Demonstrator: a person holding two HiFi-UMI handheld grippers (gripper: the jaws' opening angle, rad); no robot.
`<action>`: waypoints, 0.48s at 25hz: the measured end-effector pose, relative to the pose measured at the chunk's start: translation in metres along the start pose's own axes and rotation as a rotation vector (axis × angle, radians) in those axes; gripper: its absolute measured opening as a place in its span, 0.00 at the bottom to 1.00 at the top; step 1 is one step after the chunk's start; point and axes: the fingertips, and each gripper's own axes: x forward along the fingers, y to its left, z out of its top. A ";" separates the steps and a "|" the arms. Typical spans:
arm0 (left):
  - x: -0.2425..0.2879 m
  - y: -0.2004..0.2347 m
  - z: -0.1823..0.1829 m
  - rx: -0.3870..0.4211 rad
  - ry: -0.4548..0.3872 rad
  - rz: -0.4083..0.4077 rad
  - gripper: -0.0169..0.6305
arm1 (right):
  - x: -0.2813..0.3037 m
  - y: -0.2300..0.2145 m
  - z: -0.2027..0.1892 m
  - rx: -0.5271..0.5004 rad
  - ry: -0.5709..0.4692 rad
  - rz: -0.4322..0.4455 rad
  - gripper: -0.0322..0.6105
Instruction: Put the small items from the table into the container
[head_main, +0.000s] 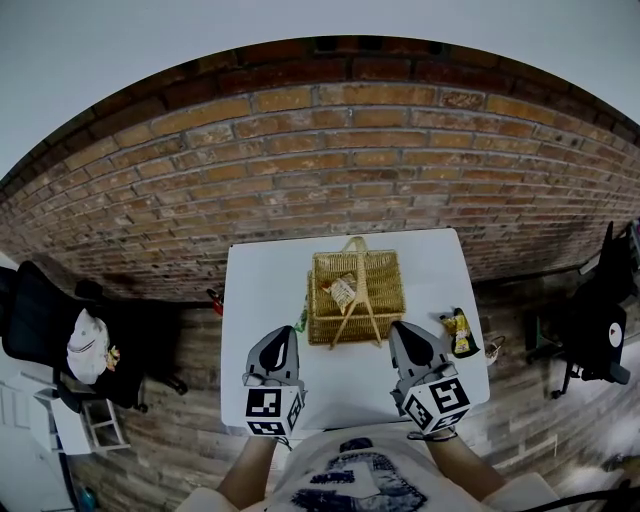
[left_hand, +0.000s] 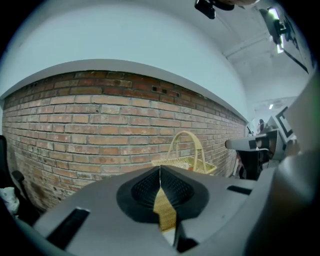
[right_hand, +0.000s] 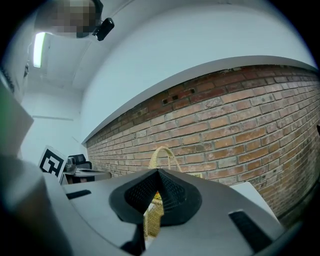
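Head view, left tongs (head_main: 286, 338) and right tongs (head_main: 401, 333) closed, before wicker basket (head_main: 388, 290).

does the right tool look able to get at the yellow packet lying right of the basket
Probably yes: the yellow packet lies on the table, with nothing between it and the right tool. Its jaws are shut and must open first.

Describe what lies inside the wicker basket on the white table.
Inside the wicker basket, one small packet lies toward its left side. The rest of the floor shows bare weave. Whatever sits under the packet, or tight against the near wall, cannot be seen.
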 end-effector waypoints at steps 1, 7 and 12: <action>0.001 0.002 -0.005 0.003 0.013 0.001 0.10 | 0.001 0.000 -0.001 0.001 0.003 0.000 0.08; 0.010 0.011 -0.031 -0.005 0.076 0.002 0.11 | 0.008 -0.002 -0.005 0.003 0.021 0.006 0.08; 0.018 0.015 -0.054 -0.016 0.131 -0.018 0.23 | 0.012 -0.006 -0.009 0.001 0.035 -0.004 0.08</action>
